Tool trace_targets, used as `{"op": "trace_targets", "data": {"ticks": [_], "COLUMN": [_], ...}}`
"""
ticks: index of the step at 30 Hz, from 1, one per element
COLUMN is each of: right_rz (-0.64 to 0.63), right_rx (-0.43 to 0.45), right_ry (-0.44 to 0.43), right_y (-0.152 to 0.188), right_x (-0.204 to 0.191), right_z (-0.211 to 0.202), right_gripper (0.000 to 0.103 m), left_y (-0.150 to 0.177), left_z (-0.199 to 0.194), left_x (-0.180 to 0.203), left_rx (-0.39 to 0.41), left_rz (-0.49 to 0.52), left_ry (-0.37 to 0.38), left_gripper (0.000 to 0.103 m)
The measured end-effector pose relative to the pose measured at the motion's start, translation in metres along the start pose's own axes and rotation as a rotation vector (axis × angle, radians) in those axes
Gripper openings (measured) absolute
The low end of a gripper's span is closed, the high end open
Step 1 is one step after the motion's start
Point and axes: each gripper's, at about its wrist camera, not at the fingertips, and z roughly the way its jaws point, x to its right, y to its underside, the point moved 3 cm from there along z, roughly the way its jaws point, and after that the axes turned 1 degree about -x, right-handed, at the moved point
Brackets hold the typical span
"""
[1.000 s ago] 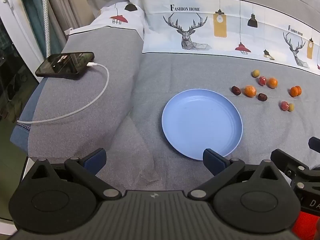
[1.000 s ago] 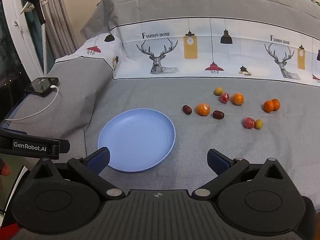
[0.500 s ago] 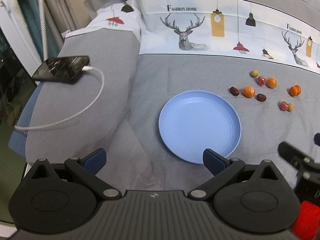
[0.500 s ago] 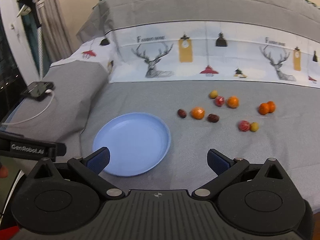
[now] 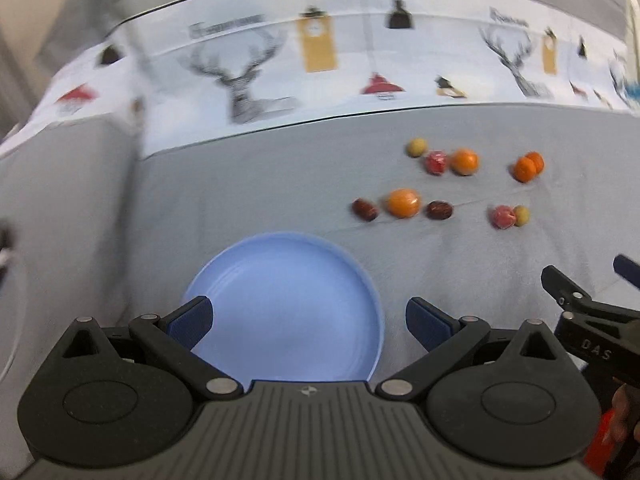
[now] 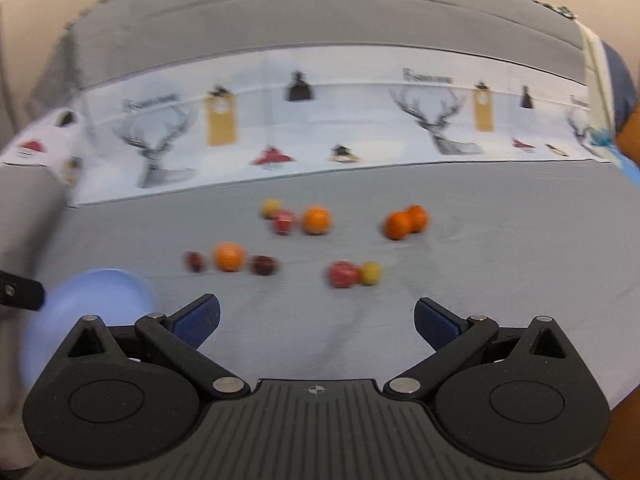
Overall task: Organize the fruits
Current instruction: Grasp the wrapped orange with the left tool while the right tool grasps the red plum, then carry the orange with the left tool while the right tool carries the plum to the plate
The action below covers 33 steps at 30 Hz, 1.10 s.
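Observation:
An empty blue plate (image 5: 288, 280) lies on the grey bedspread, right in front of my open, empty left gripper (image 5: 308, 316). It shows at the left edge of the right wrist view (image 6: 100, 292). Several small fruits lie beyond it: oranges (image 5: 403, 202), dark dates (image 5: 439, 210), red fruits (image 5: 502, 216) and yellow ones (image 5: 416, 147). My right gripper (image 6: 316, 316) is open and empty, facing the red fruit (image 6: 342, 274) and yellow fruit (image 6: 371, 273) pair. Both views are motion-blurred.
A printed pillow band with deer and lamps (image 5: 320, 52) runs across the back, with grey bedding (image 6: 320, 20) behind it. The right gripper's arm (image 5: 580, 312) shows at the right edge of the left wrist view. A raised grey fold (image 5: 60, 200) lies left.
Both grippers have swung right and moved forward towards the fruits. The phone and cable have left the left wrist view. The plate has slid to the left edge of the right wrist view.

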Motion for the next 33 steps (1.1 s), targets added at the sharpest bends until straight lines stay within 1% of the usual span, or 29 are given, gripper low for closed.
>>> {"op": "trace_targets", "data": {"ticks": [2, 4, 6, 8, 10, 12, 14, 15, 16, 17, 18, 19, 20, 21, 24, 25, 26, 27, 28, 29, 31, 33], "right_rz": [-0.027, -0.033, -0.025, -0.028, -0.027, -0.013, 0.001, 0.001, -0.006, -0.014, -0.019, -0.024, -0.027, -0.024, -0.017, -0.005, 0.010, 0.017, 0.016, 0.012, 0.048, 0.042], "right_rx": [-0.009, -0.020, -0.037, -0.053, -0.063, -0.063, -0.066, -0.074, -0.083, -0.094, -0.107, -0.123, -0.140, -0.155, -0.128, -0.124, -0.114, -0.104, -0.093, -0.088, -0.101, -0.086], "right_ry": [0.044, 0.056, 0.045, 0.053, 0.058, 0.014, -0.077, -0.106, -0.124, -0.134, -0.143, -0.153, -0.148, -0.116, -0.041, -0.036, -0.038, -0.034, -0.021, -0.017, -0.035, -0.041], "right_y": [0.000, -0.001, -0.003, -0.006, -0.008, -0.011, -0.012, -0.011, -0.010, -0.010, -0.009, -0.009, -0.009, -0.009, -0.011, -0.012, -0.014, -0.014, -0.014, -0.014, -0.016, -0.019], "right_x": [0.011, 0.021, 0.028, 0.034, 0.036, 0.035, 0.029, 0.024, 0.020, 0.014, 0.009, 0.005, 0.002, 0.001, 0.004, 0.006, 0.008, 0.011, 0.013, 0.015, 0.022, 0.023], "right_z": [0.023, 0.046, 0.069, 0.089, 0.103, 0.110, 0.112, 0.114, 0.115, 0.119, 0.124, 0.129, 0.137, 0.145, 0.156, 0.159, 0.162, 0.164, 0.164, 0.164, 0.157, 0.142], "right_gripper": [0.103, 0.103, 0.102, 0.102, 0.102, 0.099, 0.091, 0.089, 0.085, 0.076, 0.071, 0.061, 0.058, 0.058, 0.058, 0.058, 0.058, 0.055, 0.038, 0.031, 0.031, 0.031], "left_y": [-0.013, -0.024, -0.035, -0.043, -0.052, -0.061, -0.069, -0.072, -0.074, -0.077, -0.078, -0.079, -0.080, -0.081, -0.083, -0.084, -0.085, -0.086, -0.087, -0.088, -0.086, -0.085], "left_z": [0.022, 0.048, 0.077, 0.103, 0.124, 0.136, 0.145, 0.150, 0.154, 0.160, 0.165, 0.172, 0.179, 0.184, 0.196, 0.197, 0.198, 0.197, 0.196, 0.194, 0.184, 0.169], "left_x": [0.020, 0.037, 0.047, 0.052, 0.056, 0.060, 0.065, 0.069, 0.072, 0.076, 0.081, 0.084, 0.088, 0.091, 0.099, 0.102, 0.104, 0.105, 0.106, 0.107, 0.105, 0.098], "left_rx": [-0.001, -0.012, -0.035, -0.061, -0.064, -0.043, -0.008, 0.006, 0.014, 0.013, 0.007, -0.002, -0.019, -0.037, -0.059, -0.054, -0.054, -0.068, -0.081, -0.075, -0.036, -0.012], "left_rz": [0.064, 0.116, 0.122, 0.117, 0.131, 0.195, 0.283, 0.339, 0.385, 0.432, 0.474, 0.505, 0.532, 0.553, 0.594, 0.606, 0.612, 0.611, 0.598, 0.589, 0.575, 0.528], "left_ry": [0.007, 0.011, 0.012, 0.032, 0.034, 0.038, 0.067, 0.082, 0.097, 0.116, 0.127, 0.132, 0.144, 0.159, 0.190, 0.200, 0.213, 0.248, 0.267, 0.259, 0.255, 0.259], "left_gripper": [0.103, 0.103, 0.103, 0.103, 0.103, 0.102, 0.102, 0.101, 0.097, 0.094, 0.087, 0.082, 0.081, 0.081, 0.081, 0.079, 0.073, 0.047, 0.043, 0.043, 0.042, 0.042]}}
